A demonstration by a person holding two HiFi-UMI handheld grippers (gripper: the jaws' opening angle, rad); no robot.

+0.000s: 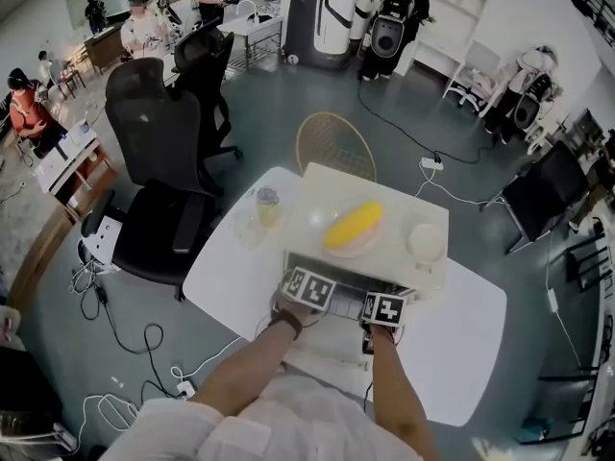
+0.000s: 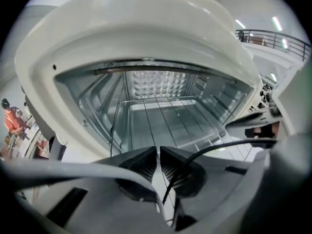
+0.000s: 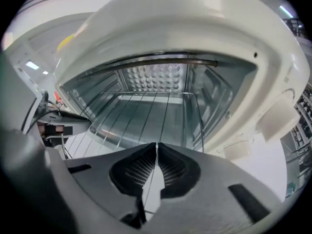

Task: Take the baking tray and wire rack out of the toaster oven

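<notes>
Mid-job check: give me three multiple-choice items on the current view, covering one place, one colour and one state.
1. The wire rack is: A) inside the toaster oven B) on the table C) on a chair.
2. The object atop the oven is: A) red B) yellow C) blue.
3. The oven front is: A) closed B) open C) taped.
Answers: 1 A, its wires span the cavity; 2 B, it shows yellow in the head view; 3 B, both gripper views look straight into the cavity.

White toaster oven (image 2: 146,28), silvery wire rack (image 2: 165,118)
</notes>
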